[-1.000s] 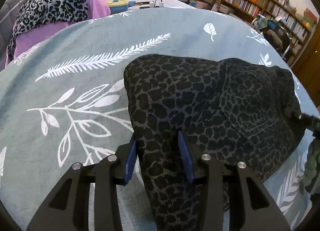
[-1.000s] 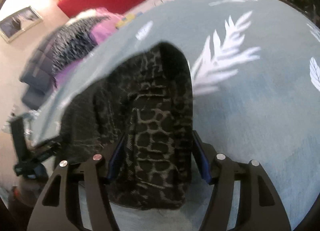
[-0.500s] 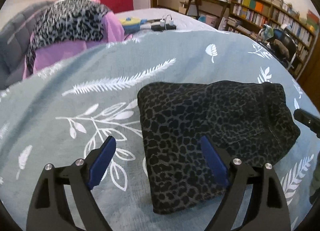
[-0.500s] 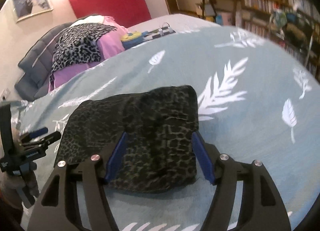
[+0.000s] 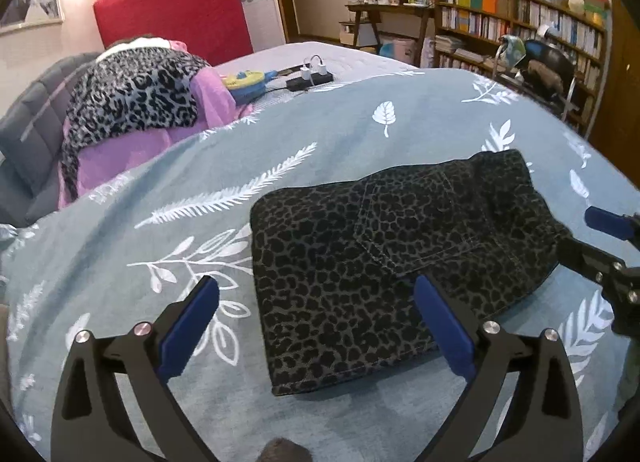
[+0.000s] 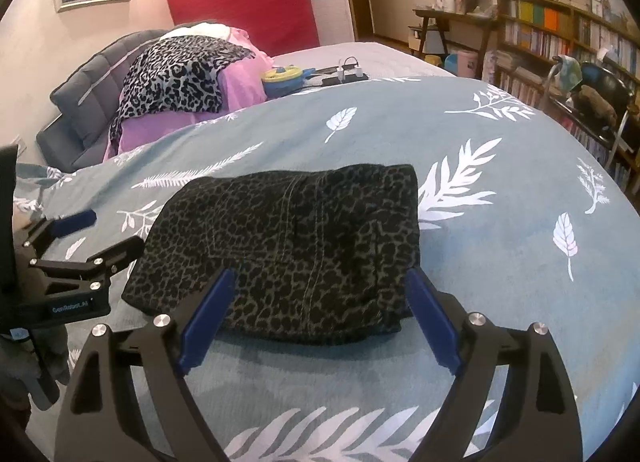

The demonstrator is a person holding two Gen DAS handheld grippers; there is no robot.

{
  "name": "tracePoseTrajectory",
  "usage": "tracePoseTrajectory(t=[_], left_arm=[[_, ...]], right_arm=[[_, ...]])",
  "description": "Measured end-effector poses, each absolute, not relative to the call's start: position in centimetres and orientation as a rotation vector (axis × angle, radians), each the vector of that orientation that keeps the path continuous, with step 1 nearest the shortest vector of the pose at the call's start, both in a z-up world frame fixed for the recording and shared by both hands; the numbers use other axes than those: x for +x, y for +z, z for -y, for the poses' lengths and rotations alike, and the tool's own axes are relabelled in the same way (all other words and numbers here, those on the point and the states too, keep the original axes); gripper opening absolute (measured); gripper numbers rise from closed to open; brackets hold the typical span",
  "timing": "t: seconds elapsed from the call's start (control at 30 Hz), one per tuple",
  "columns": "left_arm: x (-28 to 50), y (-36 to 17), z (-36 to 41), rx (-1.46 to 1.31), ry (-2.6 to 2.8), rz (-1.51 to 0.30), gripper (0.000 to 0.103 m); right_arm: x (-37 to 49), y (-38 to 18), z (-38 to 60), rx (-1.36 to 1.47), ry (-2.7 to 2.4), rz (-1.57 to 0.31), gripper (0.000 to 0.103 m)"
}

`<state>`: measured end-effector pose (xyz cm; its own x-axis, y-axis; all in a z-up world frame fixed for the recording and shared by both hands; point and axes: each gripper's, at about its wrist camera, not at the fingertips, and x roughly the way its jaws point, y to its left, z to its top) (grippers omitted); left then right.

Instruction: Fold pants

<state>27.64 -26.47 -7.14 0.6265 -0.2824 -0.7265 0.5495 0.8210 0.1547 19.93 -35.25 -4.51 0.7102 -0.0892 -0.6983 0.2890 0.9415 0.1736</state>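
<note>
Pants (image 5: 384,258) in a dark leopard print lie folded into a compact rectangle on a grey-blue bedspread (image 5: 360,126) patterned with white leaves and feathers. In the left wrist view a back pocket faces up on the top layer.

Going left to right in the left wrist view: a grey padded headboard (image 5: 28,142) stands at the far left, with a pile of pink fabric (image 5: 152,142) beside it and a lighter leopard-print cloth (image 5: 132,94) draped on top. Farther right, beyond the bedspread, sit a yellow and blue toy (image 5: 246,82) and a black power strip (image 5: 310,80) with white plugs. The left gripper (image 5: 316,326) hovers over the near left part of the pants; its jaws are opening and stand spread wide, one blue pad (image 5: 188,332) over the bedspread and the other over the cloth, neither pressing on it. At the right edge the right gripper (image 5: 600,246) reaches in beside the pants, with a bookshelf (image 5: 520,18) against the wall behind.

In the right wrist view the left gripper (image 6: 96,234) shows at the left edge, next to the fold. The right gripper (image 6: 320,310) hangs above the near edge of the pants (image 6: 288,246), its jaws opening, spread, with cloth seen between them but not pinched.
</note>
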Motion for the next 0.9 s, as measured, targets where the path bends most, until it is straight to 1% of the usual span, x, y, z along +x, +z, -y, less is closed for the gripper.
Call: tracePoseTrajectory(t=[0.3,0.9], left_arm=[[26.1,-7.2,27.4,0.419,-0.496,-0.752,0.098],[24.4,-6.6,28.4,0.463,-0.524,-0.715,0.098]], right_arm=[[19.2,-4.5,33.3,0.209,-0.211,-0.749,0.088],[18.3,-3.8,33.2,0.219,-0.207,-0.737,0.088]])
